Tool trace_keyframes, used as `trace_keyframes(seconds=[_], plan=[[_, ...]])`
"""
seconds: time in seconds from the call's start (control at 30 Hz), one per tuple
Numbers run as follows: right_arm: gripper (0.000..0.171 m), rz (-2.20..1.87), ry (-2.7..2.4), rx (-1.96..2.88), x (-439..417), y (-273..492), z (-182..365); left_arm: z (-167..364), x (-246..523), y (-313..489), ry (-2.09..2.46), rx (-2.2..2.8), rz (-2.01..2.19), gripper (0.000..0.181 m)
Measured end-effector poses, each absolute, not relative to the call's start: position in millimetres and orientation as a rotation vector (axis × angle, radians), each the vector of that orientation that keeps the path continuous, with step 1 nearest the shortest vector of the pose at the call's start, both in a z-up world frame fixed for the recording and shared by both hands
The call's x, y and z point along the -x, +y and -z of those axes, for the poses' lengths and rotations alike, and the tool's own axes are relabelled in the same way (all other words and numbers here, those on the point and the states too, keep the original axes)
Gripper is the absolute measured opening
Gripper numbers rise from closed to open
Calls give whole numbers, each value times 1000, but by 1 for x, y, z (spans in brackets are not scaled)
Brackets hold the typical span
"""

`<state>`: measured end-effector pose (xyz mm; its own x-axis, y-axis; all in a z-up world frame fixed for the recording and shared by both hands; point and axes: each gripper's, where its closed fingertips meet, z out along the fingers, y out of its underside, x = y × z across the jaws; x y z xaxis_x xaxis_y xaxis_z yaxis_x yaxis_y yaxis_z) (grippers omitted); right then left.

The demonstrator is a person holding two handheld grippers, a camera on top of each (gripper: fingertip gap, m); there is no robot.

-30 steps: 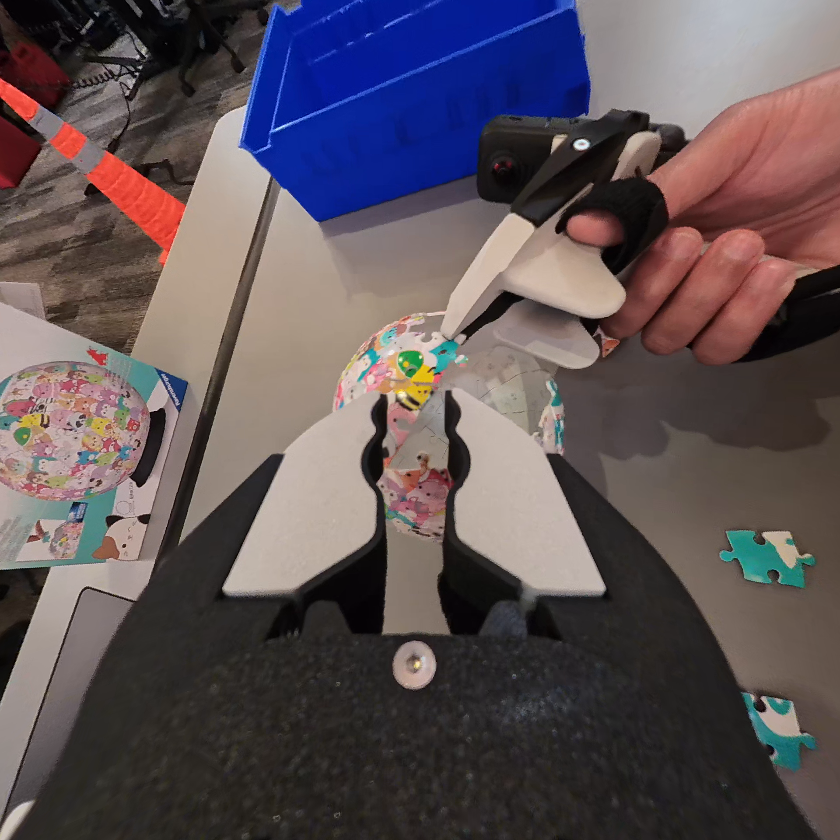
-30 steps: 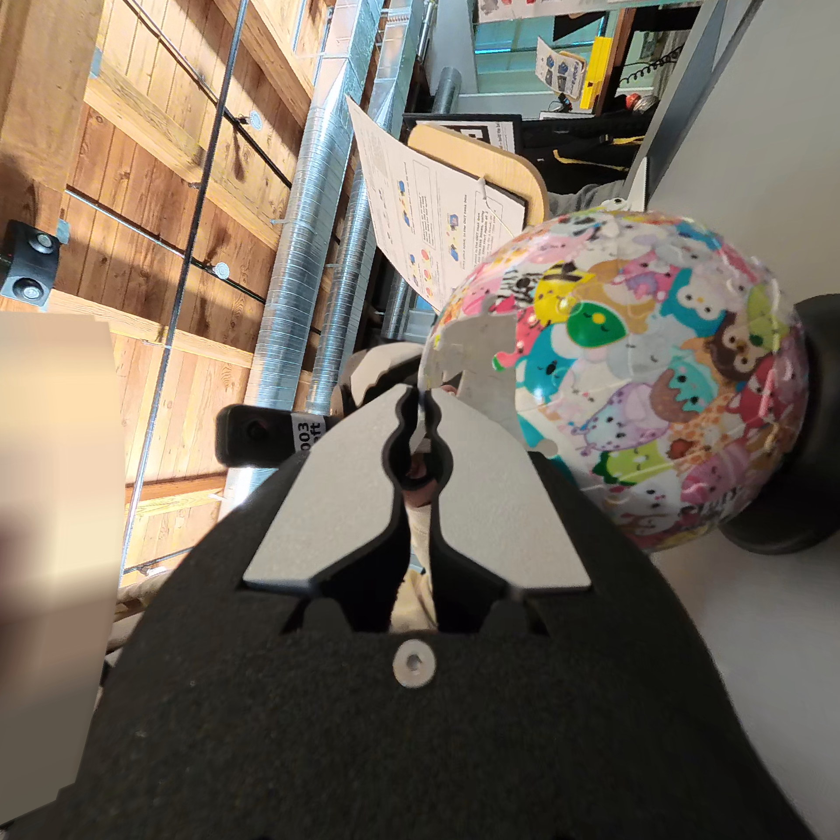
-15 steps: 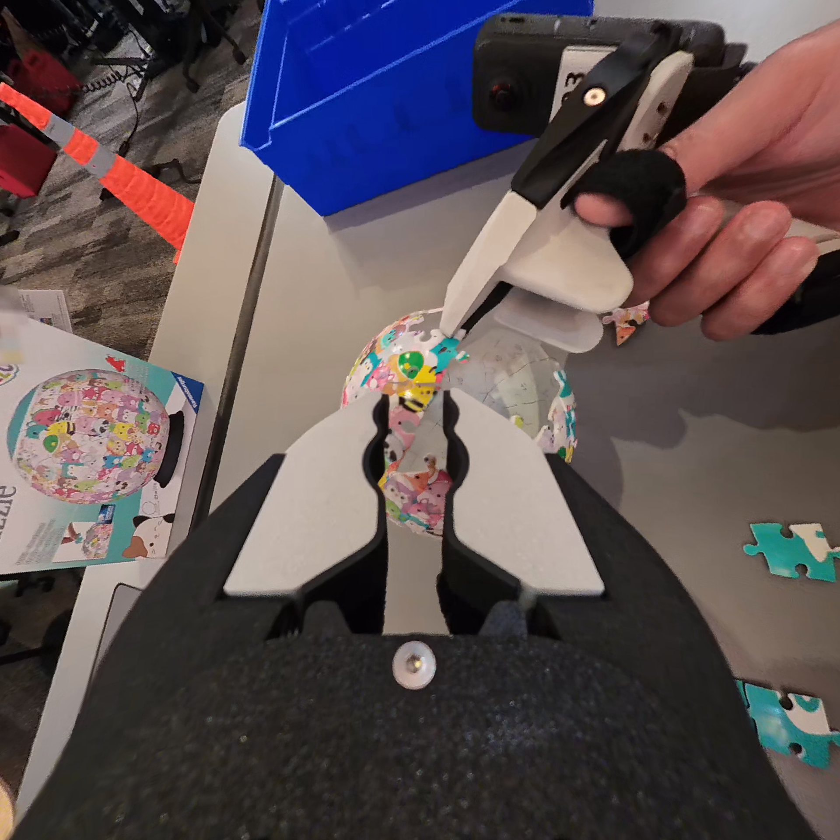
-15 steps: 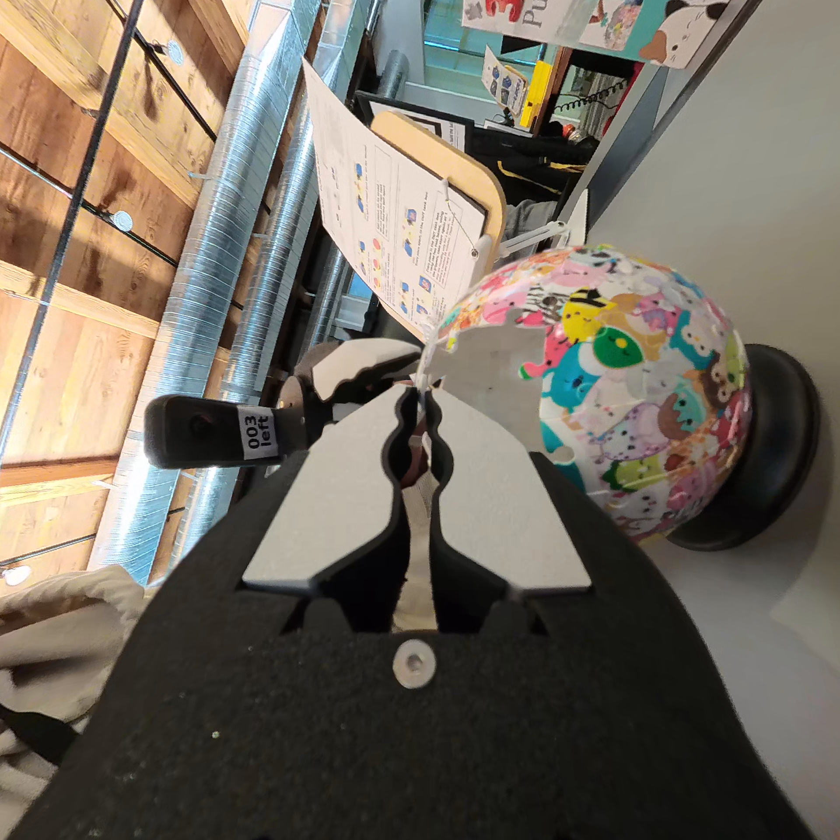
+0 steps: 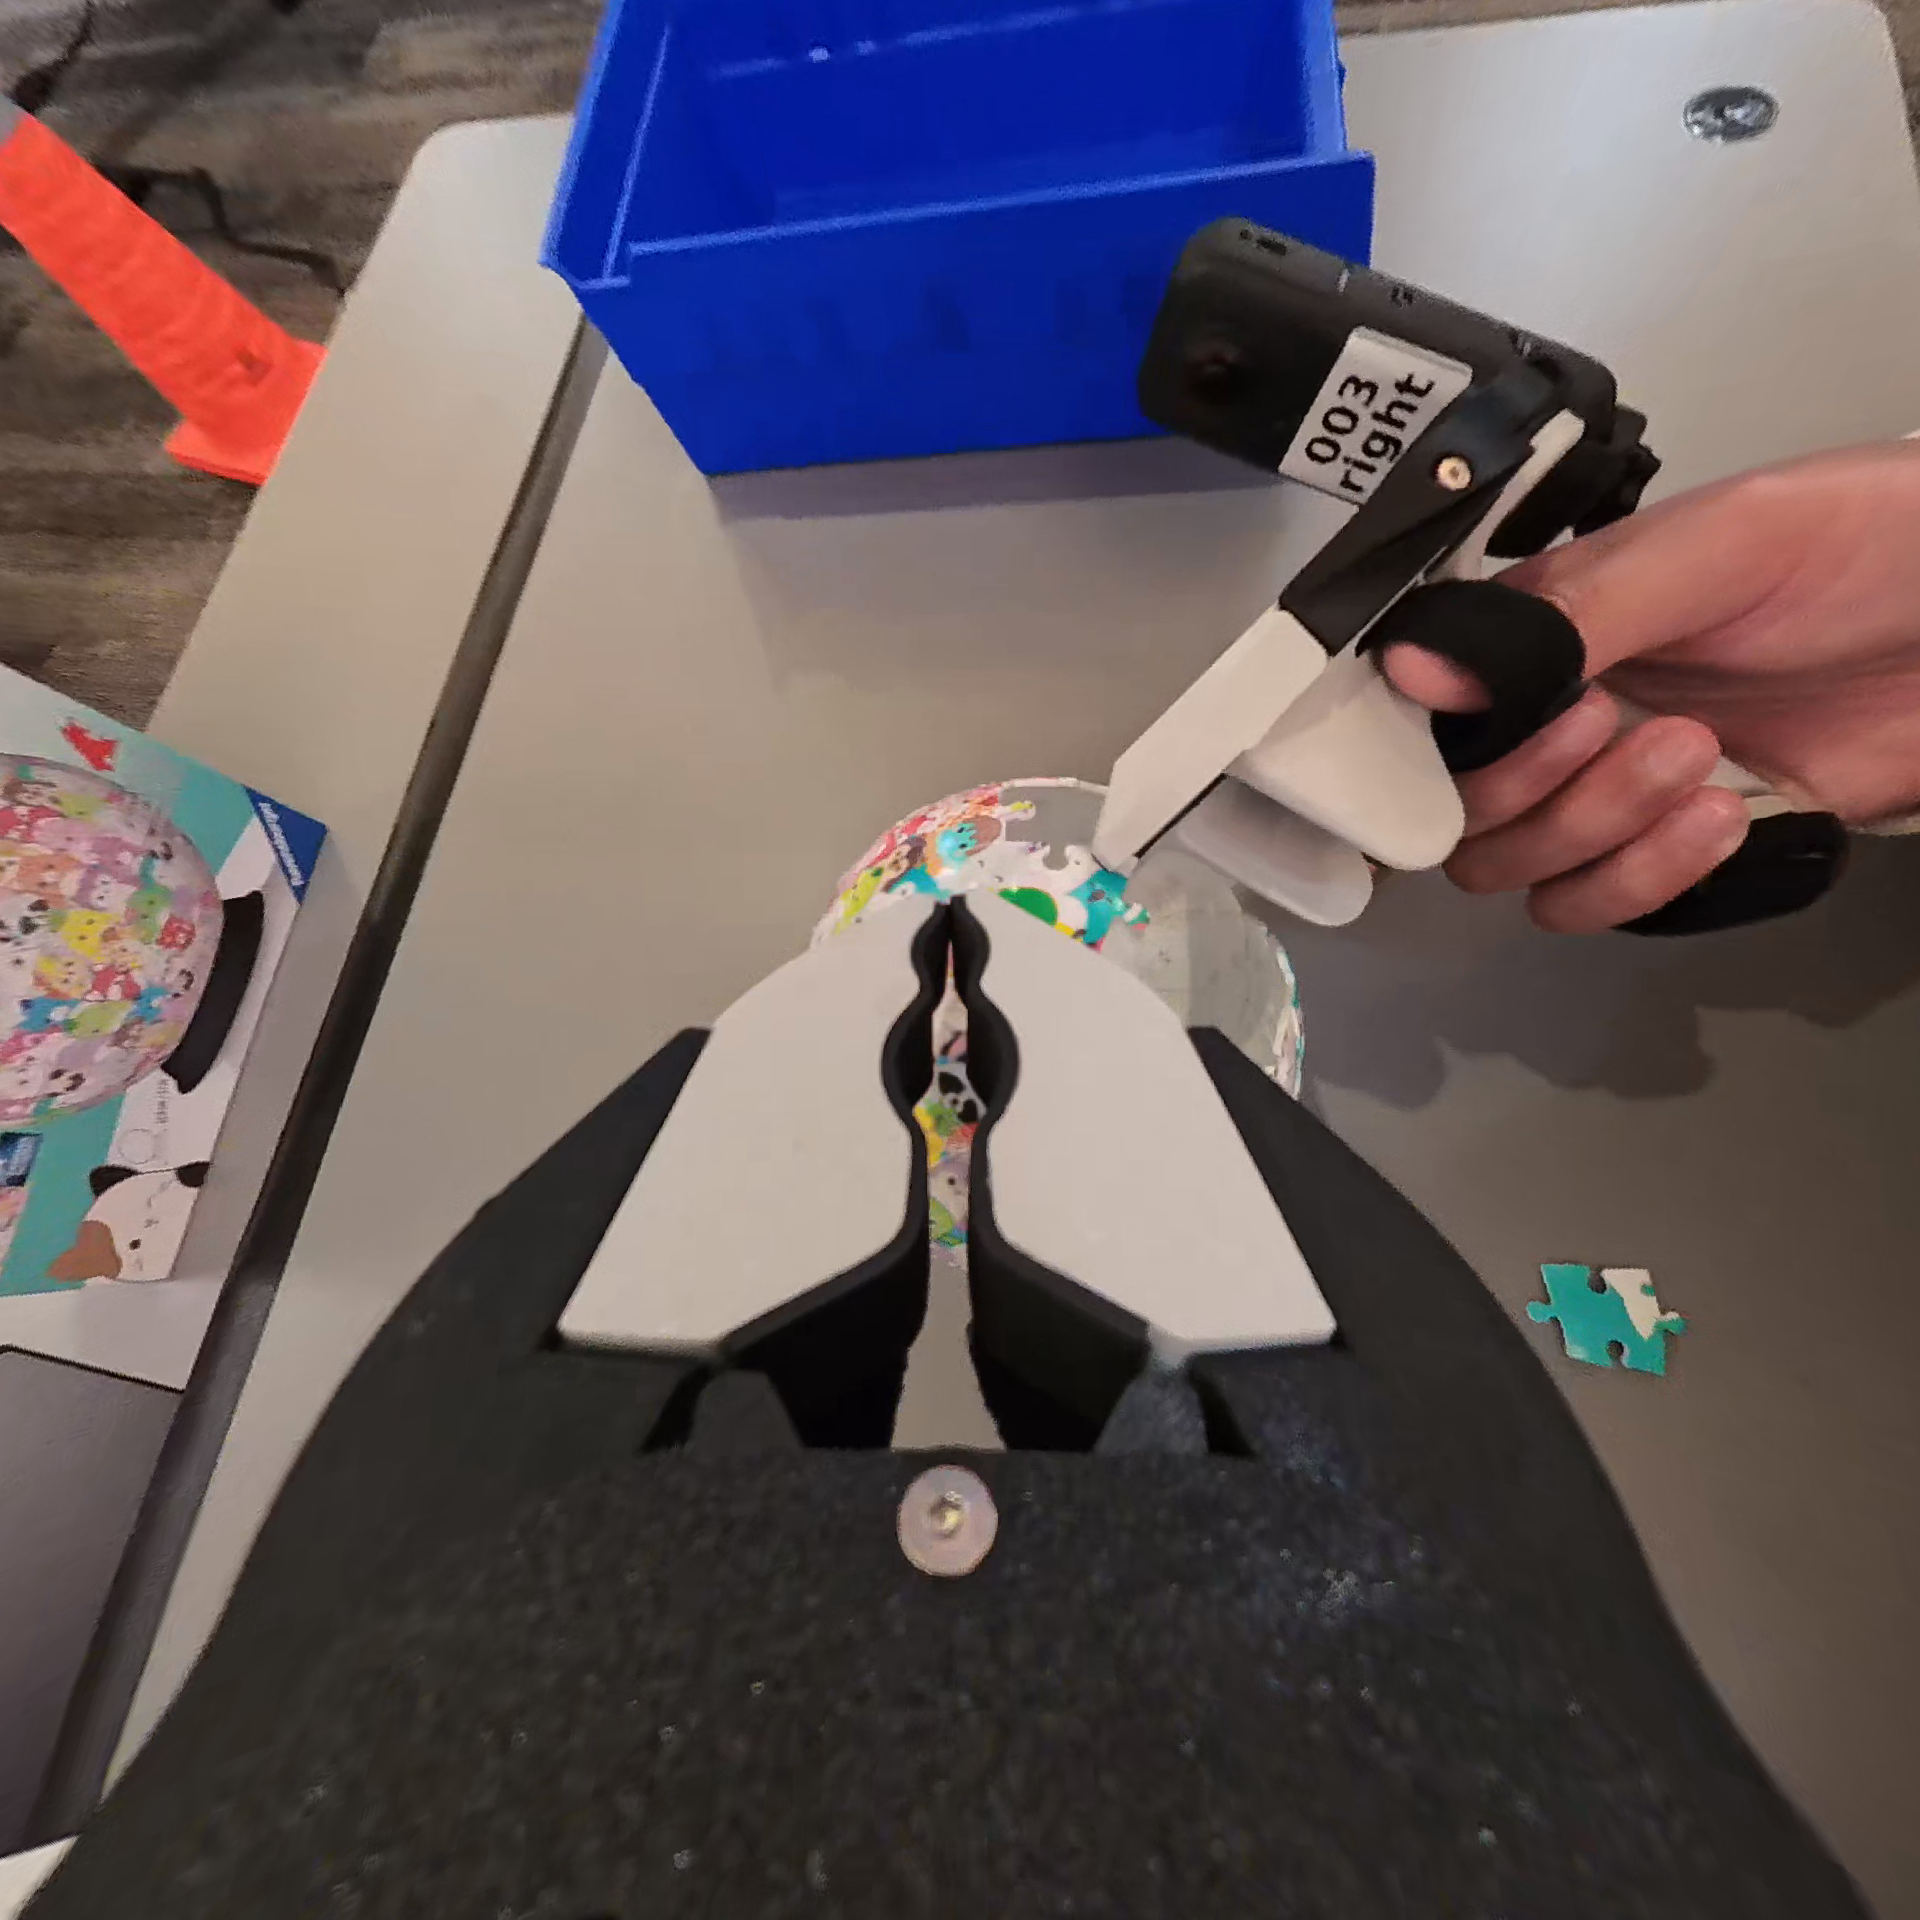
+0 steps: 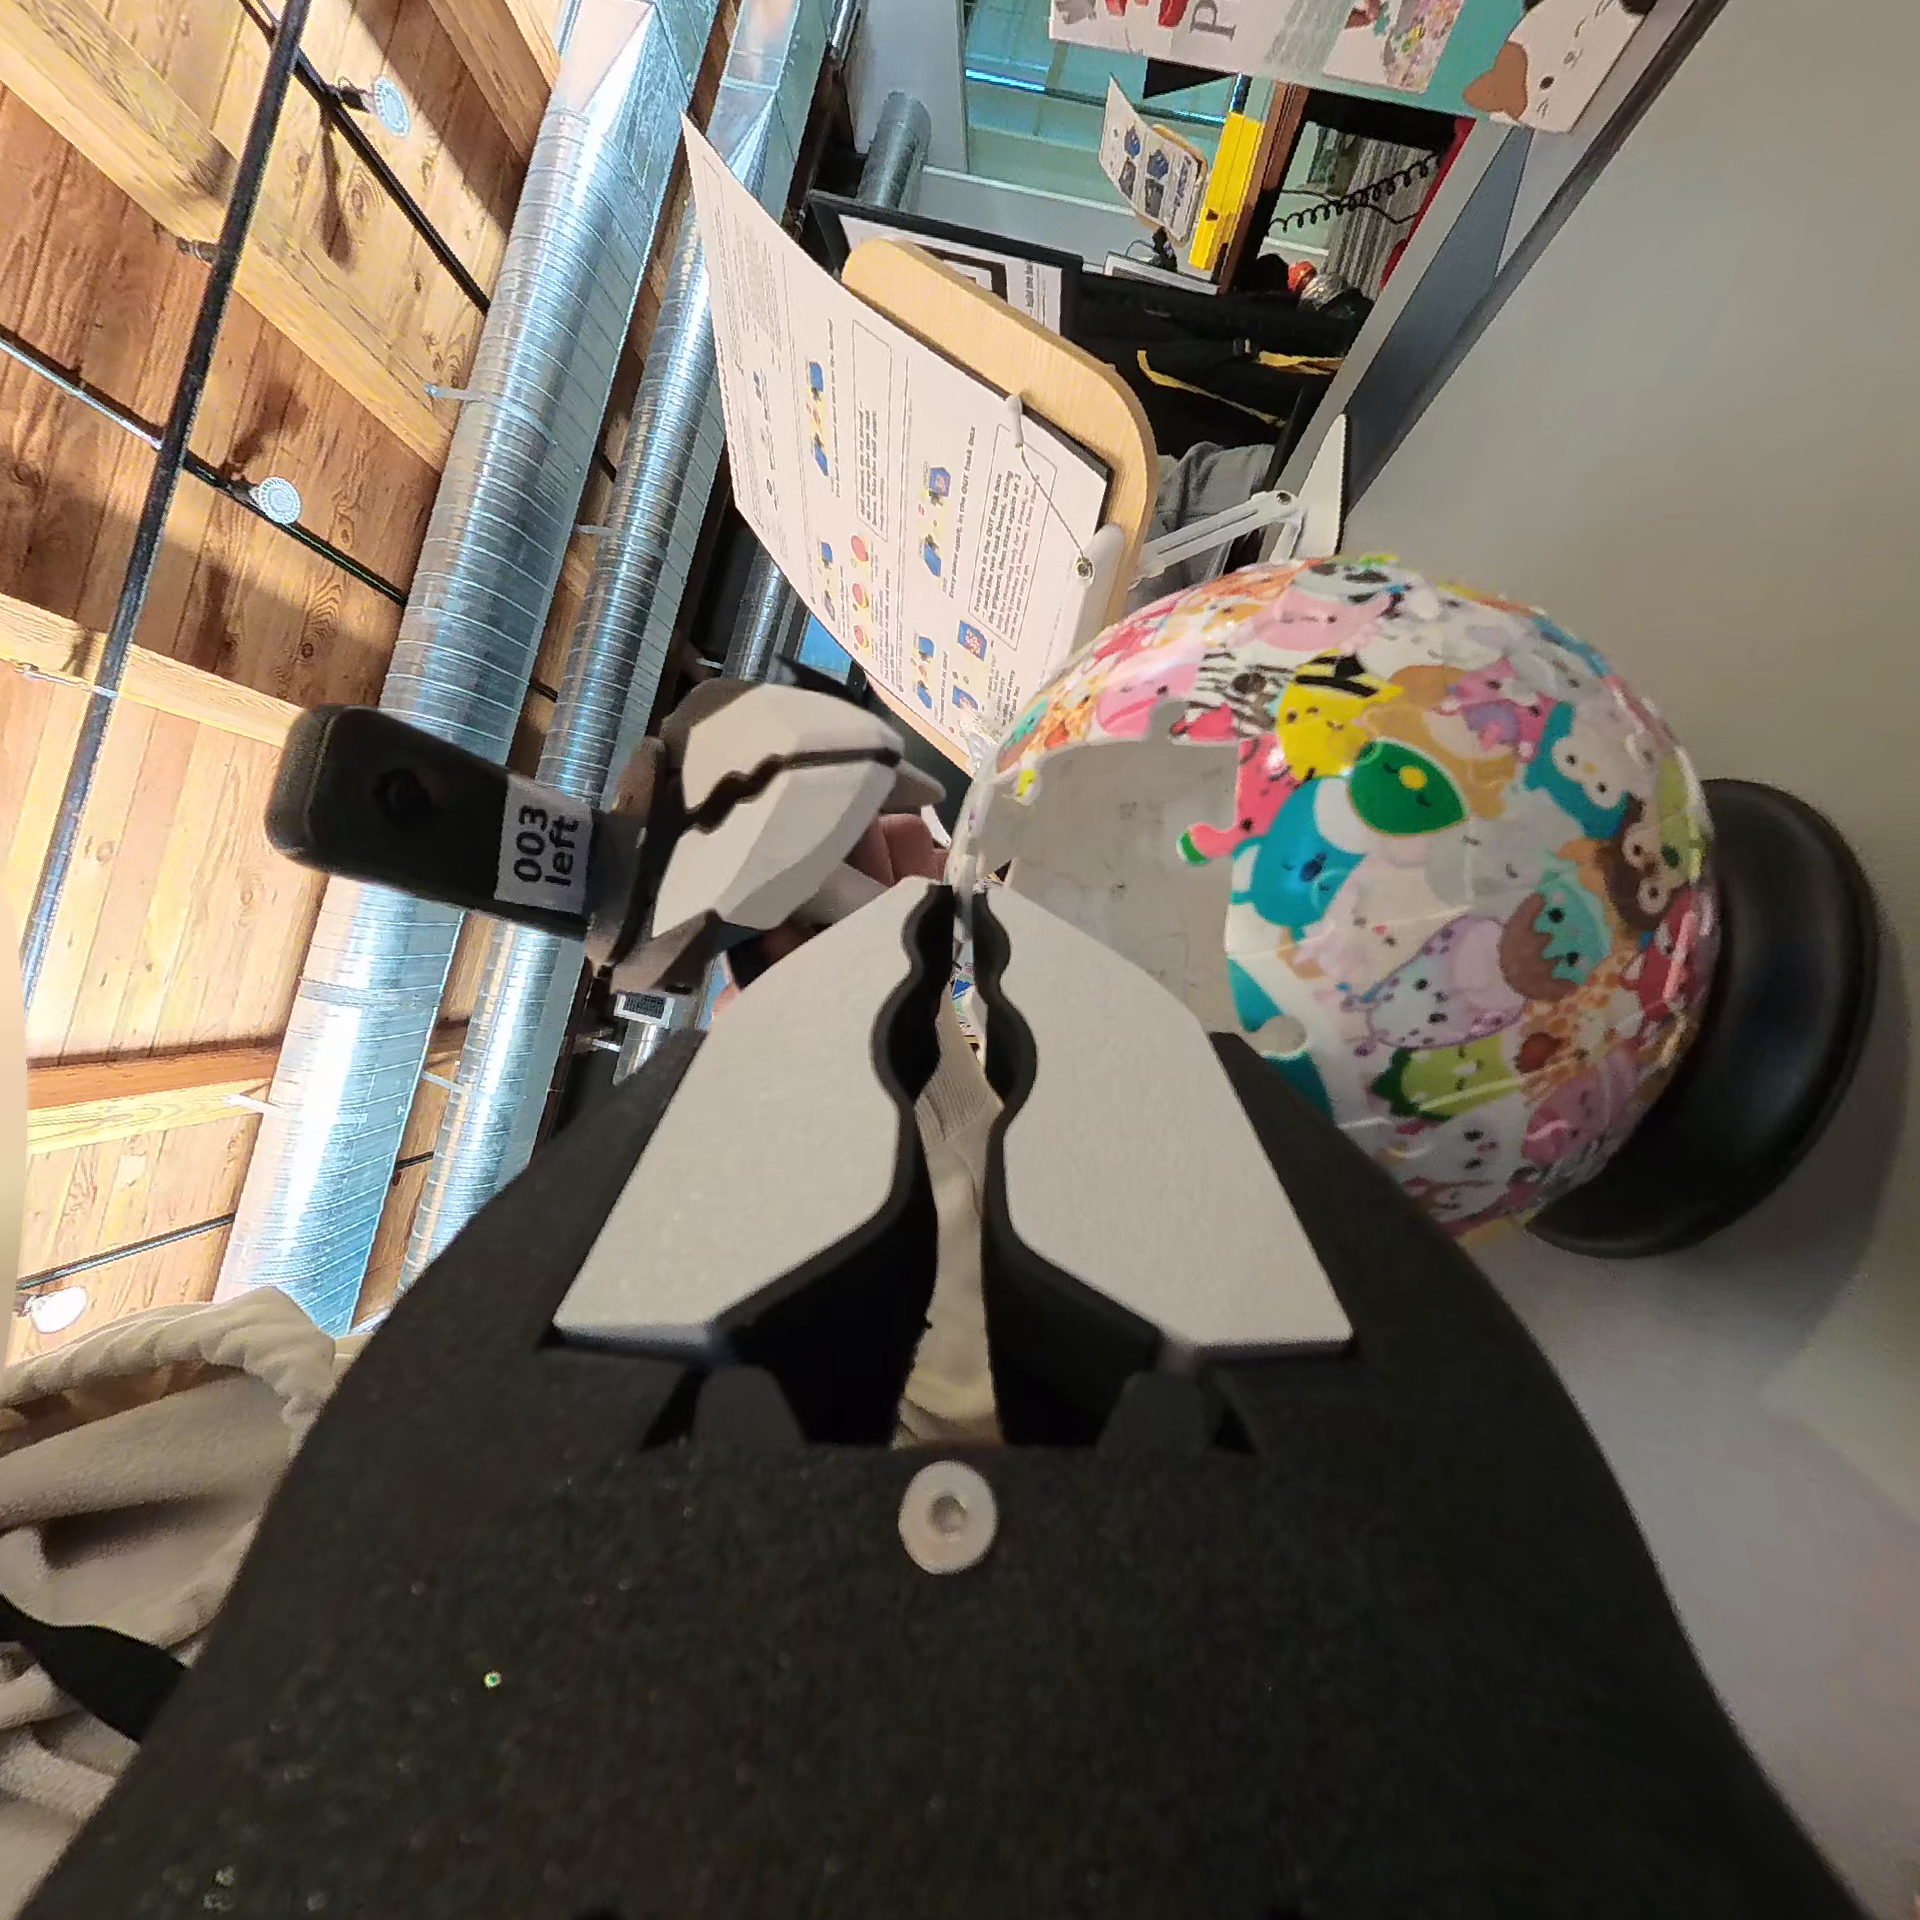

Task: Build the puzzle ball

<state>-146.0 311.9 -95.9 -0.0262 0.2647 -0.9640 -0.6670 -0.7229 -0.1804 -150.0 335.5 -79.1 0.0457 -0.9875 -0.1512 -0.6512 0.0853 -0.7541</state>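
Observation:
The puzzle ball point(image 6: 1455, 883) is a partly built, colourful sphere on a black stand point(image 6: 1787, 1018). A gap in its shell shows the white inside. In the left wrist view the ball point(image 5: 935, 842) sits just beyond my fingertips. My right gripper point(image 6: 958, 899) is shut on the shell's rim at the gap; it also shows in the left wrist view point(image 5: 1117, 857), held by a hand. My left gripper point(image 5: 951, 914) is shut with nothing seen between its fingers. In the right wrist view it point(image 6: 904, 779) hovers just beside the rim.
A blue bin point(image 5: 935, 260) stands behind the ball on the grey table point(image 5: 727, 675). A loose teal piece point(image 5: 1605, 1314) lies to the right. The puzzle box point(image 5: 104, 935) lies on the left, beyond the table edge. An orange barrier point(image 5: 135, 281) stands on the floor. Less than 4 cm separates the two grippers' tips.
My left gripper has closed from open and drawn back off the ball's shell. My right gripper stays clamped on the rim.

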Motion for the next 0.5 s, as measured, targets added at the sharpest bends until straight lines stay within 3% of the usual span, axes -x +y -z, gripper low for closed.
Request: trace_keyframes(seconds=[0.5], plan=[[3, -1816, 426, 1607, 145, 313, 96, 92, 149, 334, 1777, 1632, 466, 0]])
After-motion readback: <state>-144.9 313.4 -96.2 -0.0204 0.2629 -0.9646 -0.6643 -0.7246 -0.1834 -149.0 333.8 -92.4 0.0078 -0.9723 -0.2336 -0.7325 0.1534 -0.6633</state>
